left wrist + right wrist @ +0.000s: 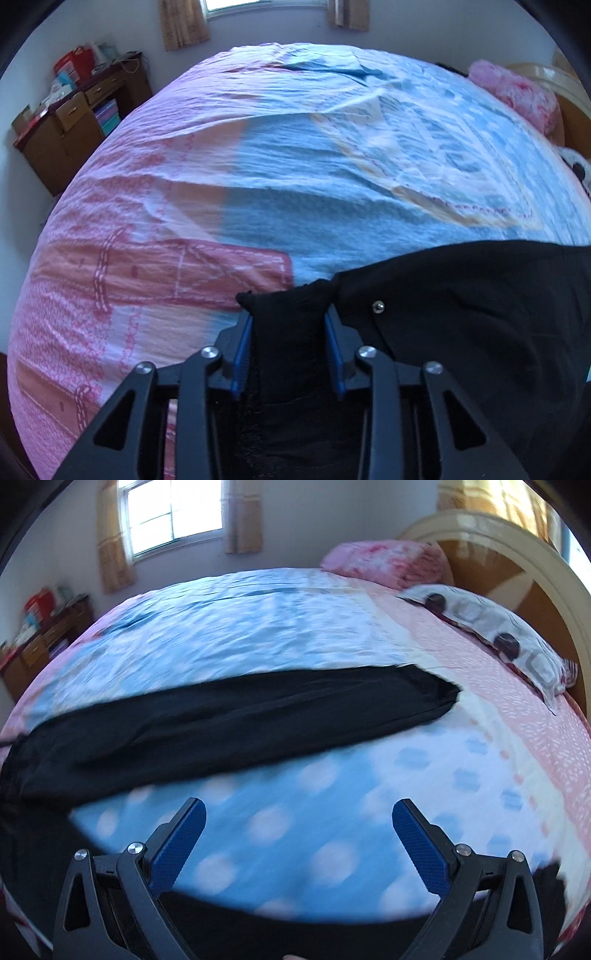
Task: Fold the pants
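Black pants [480, 314] lie on a bed with a pink and blue cover [295, 166]. My left gripper [288, 315] is shut on a bunched edge of the pants, and dark cloth fills the gap between its blue pads [243, 347]. A small metal button [377, 305] shows just to the right of the pads. In the right wrist view one pants leg [240, 720] stretches across the cover [258, 627], its end toward the pillows. My right gripper [299, 806] hangs open over bare cover, with nothing between its fingers. More black cloth [258, 934] lies under it.
A pink pillow [384, 561] and a patterned pillow [498, 627] lie by the curved headboard [517, 554] at the right. A wooden desk [74, 122] with boxes stands against the far left wall. A curtained window [173, 513] is behind the bed.
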